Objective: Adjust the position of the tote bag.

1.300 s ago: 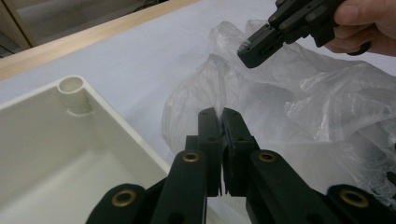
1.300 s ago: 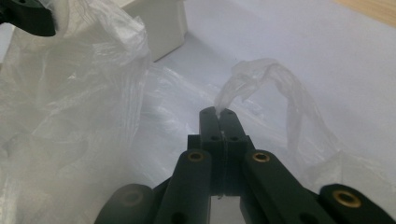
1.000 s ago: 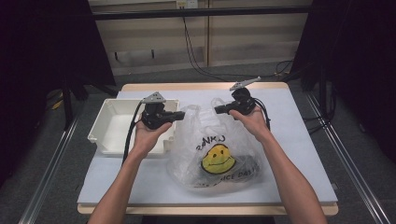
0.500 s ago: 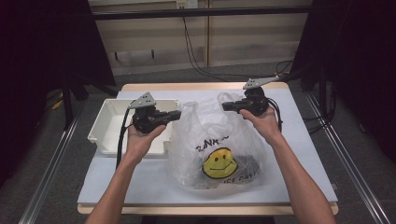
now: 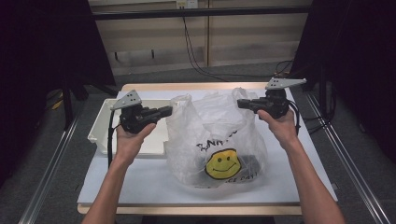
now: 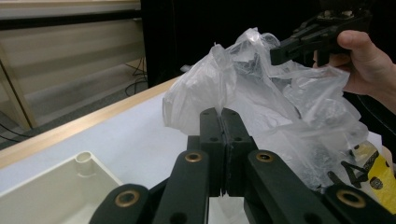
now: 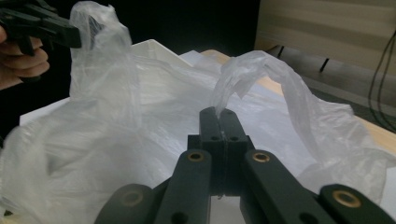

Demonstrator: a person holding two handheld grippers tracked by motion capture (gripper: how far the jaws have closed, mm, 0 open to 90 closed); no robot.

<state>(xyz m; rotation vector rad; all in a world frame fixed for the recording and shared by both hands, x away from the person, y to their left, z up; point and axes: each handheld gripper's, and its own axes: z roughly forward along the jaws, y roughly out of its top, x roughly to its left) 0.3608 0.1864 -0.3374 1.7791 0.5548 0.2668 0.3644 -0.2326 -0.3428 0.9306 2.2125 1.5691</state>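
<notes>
Tray (image 5: 103, 122) at far left of table (image 5: 140, 179); left gripper (image 5: 167, 110), jaws clamped on one handle of plastic bag (image 5: 219, 140) standing mid-table; right gripper (image 5: 241, 103), jaws pinching the other handle, bag mouth stretched between them.

A clear, crinkled plastic bag with a yellow smiley face (image 5: 219, 140) stands mid-tabletop, both handles pulled up and apart, mouth open.

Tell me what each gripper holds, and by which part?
Both hold the plastic bag: left gripper and right gripper each pinch one handle at its top.
</notes>
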